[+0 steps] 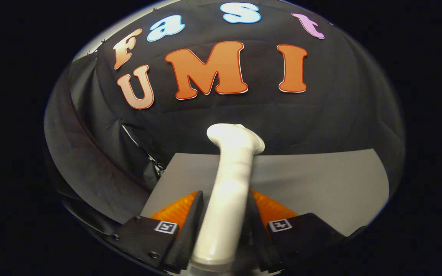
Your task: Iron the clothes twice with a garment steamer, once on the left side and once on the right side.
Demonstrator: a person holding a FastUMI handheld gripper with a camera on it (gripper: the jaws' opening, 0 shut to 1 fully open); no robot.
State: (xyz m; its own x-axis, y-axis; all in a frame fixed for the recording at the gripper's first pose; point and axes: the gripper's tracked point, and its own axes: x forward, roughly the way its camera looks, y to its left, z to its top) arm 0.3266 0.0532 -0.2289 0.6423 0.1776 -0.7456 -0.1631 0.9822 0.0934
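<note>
The steamer (226,199) is pinched between both fingers of the gripper (223,214), its handle running forward to a head well beyond the tips, above a grey table (320,180). No garment is seen. The grip should be kept firm and the head level when strokes are made.

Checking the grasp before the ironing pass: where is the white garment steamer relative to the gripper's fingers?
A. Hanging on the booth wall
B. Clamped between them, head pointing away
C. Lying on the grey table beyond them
B: the white garment steamer has its handle pressed between both fingers of the gripper, its head reaching out over the grey table.
</note>
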